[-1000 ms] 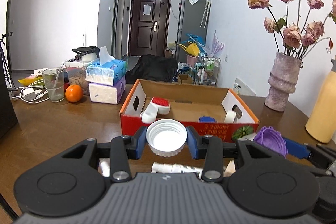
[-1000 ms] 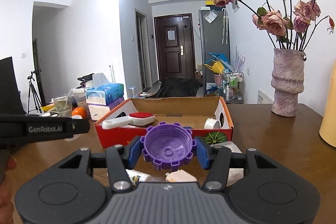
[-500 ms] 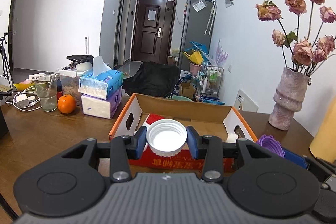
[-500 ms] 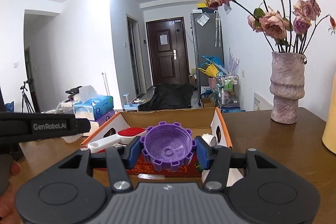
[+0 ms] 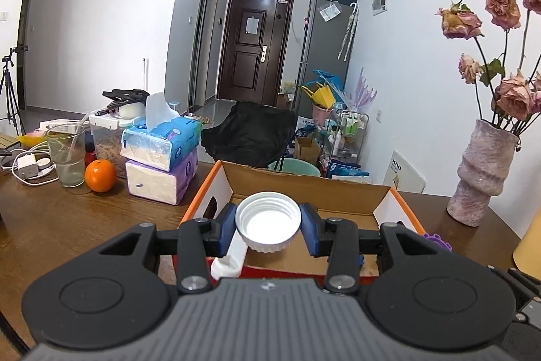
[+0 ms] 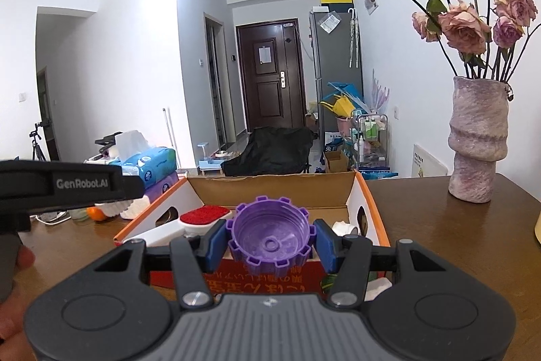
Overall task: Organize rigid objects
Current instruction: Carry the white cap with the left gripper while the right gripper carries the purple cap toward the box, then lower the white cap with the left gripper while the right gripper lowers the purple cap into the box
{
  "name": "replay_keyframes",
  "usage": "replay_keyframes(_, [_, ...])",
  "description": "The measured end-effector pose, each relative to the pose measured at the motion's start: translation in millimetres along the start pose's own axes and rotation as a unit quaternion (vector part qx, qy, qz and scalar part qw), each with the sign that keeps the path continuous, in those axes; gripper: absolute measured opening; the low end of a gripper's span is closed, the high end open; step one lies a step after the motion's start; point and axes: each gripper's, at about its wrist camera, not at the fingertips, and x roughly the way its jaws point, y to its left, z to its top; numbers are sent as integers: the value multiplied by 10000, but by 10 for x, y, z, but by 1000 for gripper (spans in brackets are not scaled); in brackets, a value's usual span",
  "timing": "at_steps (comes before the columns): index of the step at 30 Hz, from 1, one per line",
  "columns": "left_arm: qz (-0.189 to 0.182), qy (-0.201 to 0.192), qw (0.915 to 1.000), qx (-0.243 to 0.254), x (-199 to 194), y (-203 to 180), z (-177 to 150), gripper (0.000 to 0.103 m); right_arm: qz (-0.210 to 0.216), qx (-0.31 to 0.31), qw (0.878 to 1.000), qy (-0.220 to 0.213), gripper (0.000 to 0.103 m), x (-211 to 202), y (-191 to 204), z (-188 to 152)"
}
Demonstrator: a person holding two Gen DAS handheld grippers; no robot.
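Observation:
My left gripper (image 5: 268,227) is shut on a white screw cap (image 5: 268,220) and holds it above the near edge of an open cardboard box (image 5: 304,188). My right gripper (image 6: 269,242) is shut on a purple notched cap (image 6: 269,241), held in front of the same box (image 6: 270,188) at its red front wall. The purple cap also shows in the left wrist view (image 5: 436,239). Inside the box lie a white brush with a red head (image 6: 203,215) and a white tape roll (image 6: 345,229). The left gripper's body (image 6: 67,185) shows at the left of the right wrist view.
Two stacked tissue packs (image 5: 159,158), an orange (image 5: 100,175), a glass (image 5: 67,158) and cables stand on the wooden table (image 5: 67,219) to the left. A pink vase of dried roses (image 6: 478,141) stands at the right, with a yellow object (image 5: 529,246) near it.
Both grippers have risen and moved forward toward the box, each still holding its cap. The left gripper's cap now hangs over the box's near edge.

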Motion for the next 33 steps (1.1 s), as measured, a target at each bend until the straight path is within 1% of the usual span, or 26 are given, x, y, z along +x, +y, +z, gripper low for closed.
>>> replay_keyframes(8, [78,72,9999,26,225,-4,42,41,-7,8,10000,94,53,242,-12,60])
replay_keyframes(33, [232,102,9995,192,785,-15,214,41,-115,-80,9991,393,53,929,-104,229])
